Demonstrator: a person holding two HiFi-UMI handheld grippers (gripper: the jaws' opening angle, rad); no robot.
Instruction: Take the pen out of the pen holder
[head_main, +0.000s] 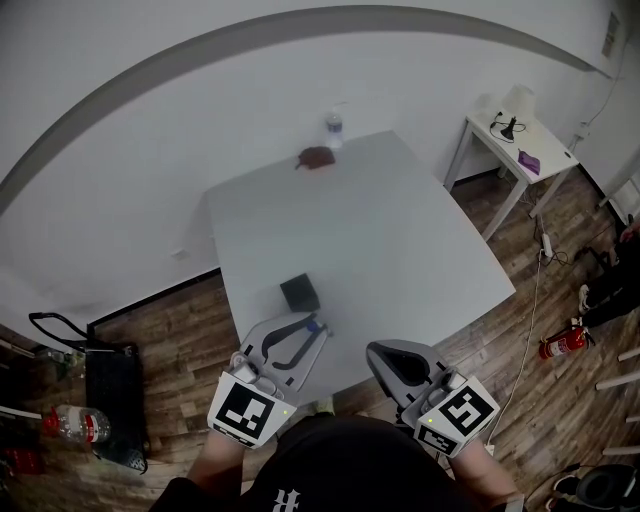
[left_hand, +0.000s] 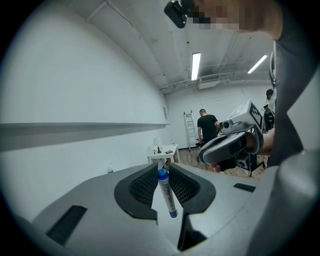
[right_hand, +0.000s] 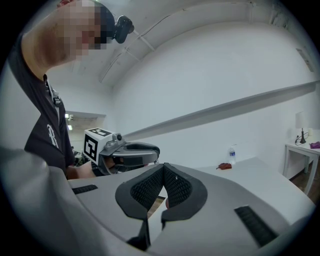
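Head view, near to far. Closest, at lower left: left gripper (head_main: 308, 335), clamped on the pen (head_main: 314, 325) over the near edge of the white table (head_main: 400, 250). Beside it, at lower right: right gripper (head_main: 398, 362), fingers shut together with nothing between them. Just beyond the left gripper: dark square pen holder (head_main: 300, 292), standing on the table, apart from the pen; inside too dark to tell any contents. At the table's far edge: small brown object (head_main: 316, 157) and clear water bottle (head_main: 334, 130), near each other. Left gripper view: pen pinched between ribbed black pads (left_hand: 145, 187). Slim white barrel, slightly tilted, blue cap up at the jaw tips, blue end nearer the camera.
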